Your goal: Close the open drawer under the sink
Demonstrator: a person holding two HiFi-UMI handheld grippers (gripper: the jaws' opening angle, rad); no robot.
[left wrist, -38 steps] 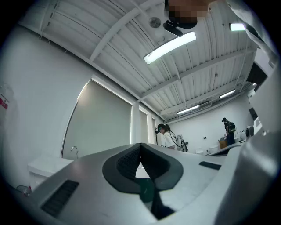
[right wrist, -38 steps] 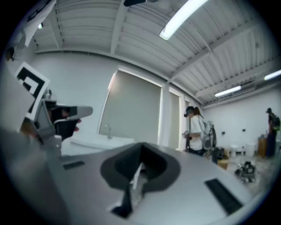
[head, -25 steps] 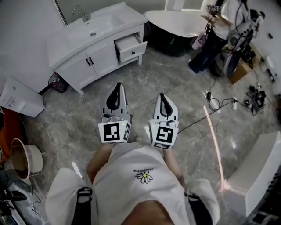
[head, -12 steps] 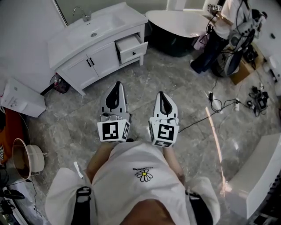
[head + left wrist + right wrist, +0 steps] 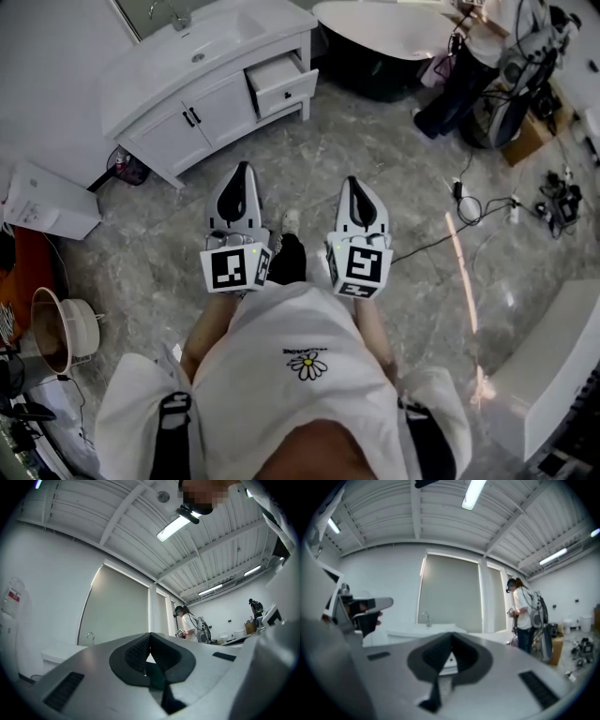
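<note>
The white vanity [image 5: 178, 127] with its sink [image 5: 211, 39] stands at the far left of the head view. Its right-hand drawer [image 5: 284, 86] is pulled out, with a dark knob on the front. My left gripper [image 5: 243, 167] and right gripper [image 5: 353, 181] hang side by side over the marble floor, well short of the vanity, both pointing toward it. Both are shut and hold nothing. In the left gripper view the left gripper's [image 5: 150, 634] jaws meet at the tip. The right gripper view shows the right gripper [image 5: 451, 634] the same, with the faucet [image 5: 425, 618] and vanity top beyond it.
A black bathtub [image 5: 389, 42] stands right of the vanity. A person [image 5: 469, 70] stands beside it among equipment. Cables [image 5: 469, 214] trail over the floor at the right. A white box [image 5: 52, 202] and a round basin [image 5: 61, 328] are at the left. My shoe [image 5: 287, 251] is between the grippers.
I have stepped toward the vanity, and a shoe now shows between the grippers. Both grippers moved forward a little and stayed shut.
</note>
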